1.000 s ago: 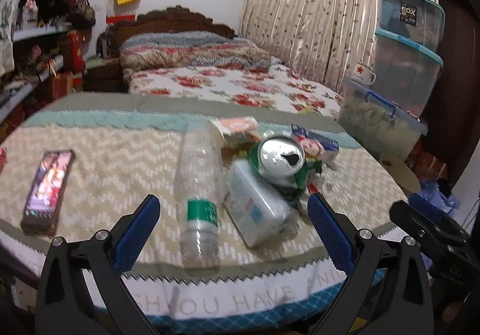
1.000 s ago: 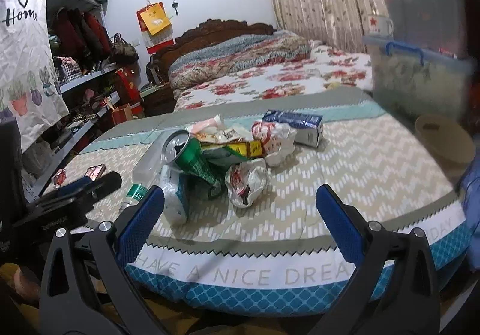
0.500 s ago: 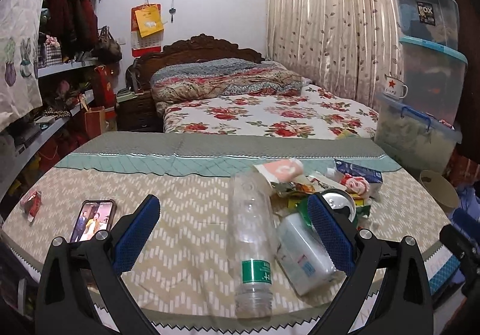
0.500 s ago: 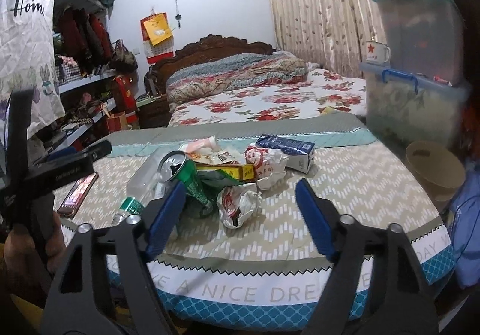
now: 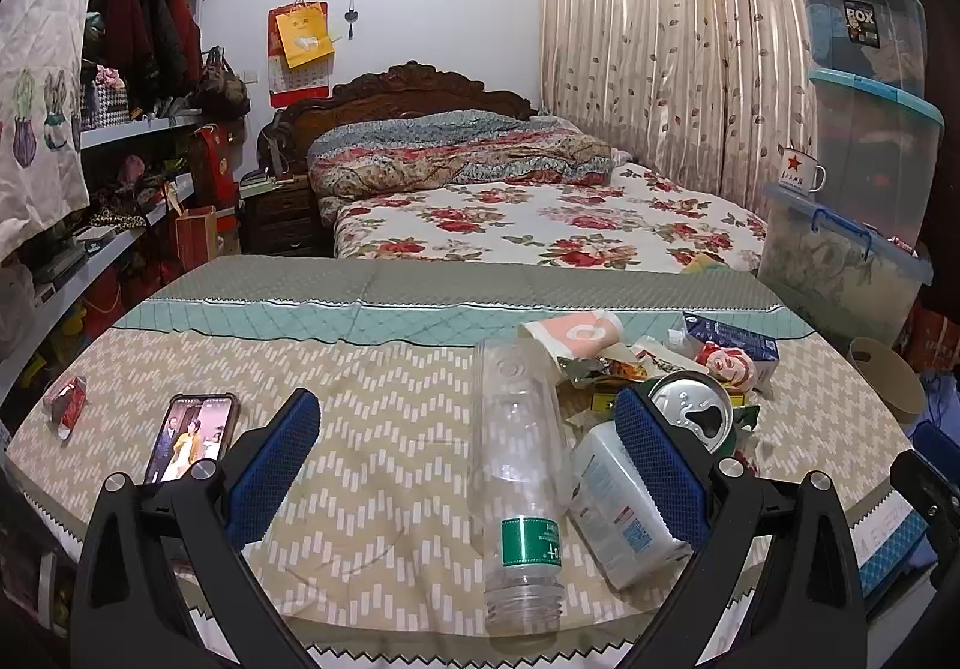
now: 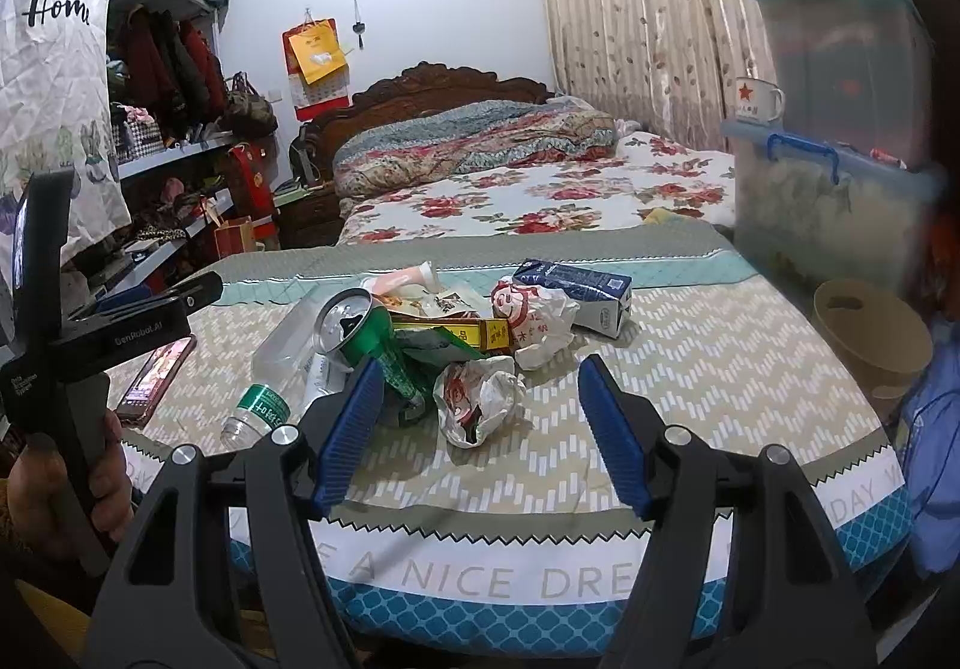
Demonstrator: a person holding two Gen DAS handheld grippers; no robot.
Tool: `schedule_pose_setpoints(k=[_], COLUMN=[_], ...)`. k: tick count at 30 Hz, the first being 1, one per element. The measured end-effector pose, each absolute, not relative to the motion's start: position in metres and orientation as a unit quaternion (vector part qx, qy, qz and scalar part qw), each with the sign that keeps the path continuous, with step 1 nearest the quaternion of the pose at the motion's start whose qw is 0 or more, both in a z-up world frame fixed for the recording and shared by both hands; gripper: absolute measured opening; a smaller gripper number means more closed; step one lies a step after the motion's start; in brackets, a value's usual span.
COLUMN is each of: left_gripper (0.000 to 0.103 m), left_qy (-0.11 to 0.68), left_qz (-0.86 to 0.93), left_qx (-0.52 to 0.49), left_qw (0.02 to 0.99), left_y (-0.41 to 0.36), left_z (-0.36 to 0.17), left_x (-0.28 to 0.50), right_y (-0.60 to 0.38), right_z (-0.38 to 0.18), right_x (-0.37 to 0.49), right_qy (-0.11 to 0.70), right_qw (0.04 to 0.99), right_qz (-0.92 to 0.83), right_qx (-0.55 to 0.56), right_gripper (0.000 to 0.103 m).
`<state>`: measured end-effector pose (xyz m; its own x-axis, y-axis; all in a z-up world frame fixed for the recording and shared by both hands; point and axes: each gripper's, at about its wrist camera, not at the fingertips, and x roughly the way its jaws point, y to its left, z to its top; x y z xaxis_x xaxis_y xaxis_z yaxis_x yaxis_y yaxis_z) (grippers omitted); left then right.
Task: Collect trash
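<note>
The left gripper (image 5: 468, 450) is held low and tilted downward, its blue-padded jaws spread wide with nothing pressed between the pads. The right gripper (image 6: 480, 411) is tilted down the same way; its jaws have just been closing to a narrower gap and stand partly apart, gripping nothing. In the right wrist view a hand (image 6: 72, 483) is wrapped around the left gripper's black handle
</note>
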<state>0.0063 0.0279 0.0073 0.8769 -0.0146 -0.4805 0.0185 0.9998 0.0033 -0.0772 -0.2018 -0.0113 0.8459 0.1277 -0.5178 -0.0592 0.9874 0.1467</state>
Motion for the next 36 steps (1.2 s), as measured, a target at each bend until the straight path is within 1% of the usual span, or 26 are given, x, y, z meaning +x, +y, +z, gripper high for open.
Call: schedule_pose_setpoints(k=[13,16,18,36], left_gripper=[0.094,0.094,0.094,0.094], left_qy=[0.242,0.240,0.240,0.217], left_qz=[0.002,0.001,0.000,-0.001], left_qx=[0.013,0.015,0.015,0.021], left_qw=[0.970,0.971,0.971,0.976], left_y=[0.0278,0.0280,0.0278,0.0281], left_z=[0.0045,0.0041,0.0038,0.0021], left_x=[0.0071,0.0064,0.0063,0.0010], right_y=[-0.2036,-0.2039,-0.2048,-0.2084], right_z=[-0.0190,-0.0179,-0.0192,-0.0182], right_x=[-0.0791,-0.0782,-0.0788,-0.0771], right_qy=[0.277,0.278,0.278,0.284], right_qw=[0.957,0.957,0.957,0.955], right_qz=[0.046,0.047,0.046,0.044], right_qx=[0.069,0.069,0.071,0.076], right_gripper=[0.070,0.071,0.074,0.077])
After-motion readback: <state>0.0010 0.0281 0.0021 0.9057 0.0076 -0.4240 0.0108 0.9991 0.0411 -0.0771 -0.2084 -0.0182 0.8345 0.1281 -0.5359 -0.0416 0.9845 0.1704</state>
